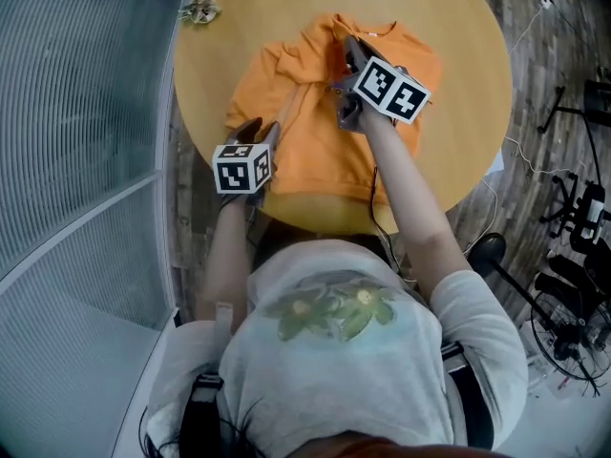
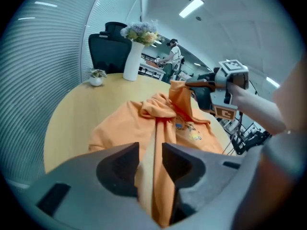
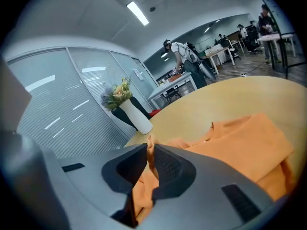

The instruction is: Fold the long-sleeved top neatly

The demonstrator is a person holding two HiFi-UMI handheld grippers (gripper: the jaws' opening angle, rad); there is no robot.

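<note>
Surface point(image 1: 477, 84): round, wooden.
Orange long-sleeved top point(image 1: 325, 151): laid rumpled on the surface, one part lifted.
Left claw point(image 2: 150, 150): half closed, clamped on a fold of the top.
Right claw point(image 3: 150, 153): nearly closed, cloth pinched between.
</note>
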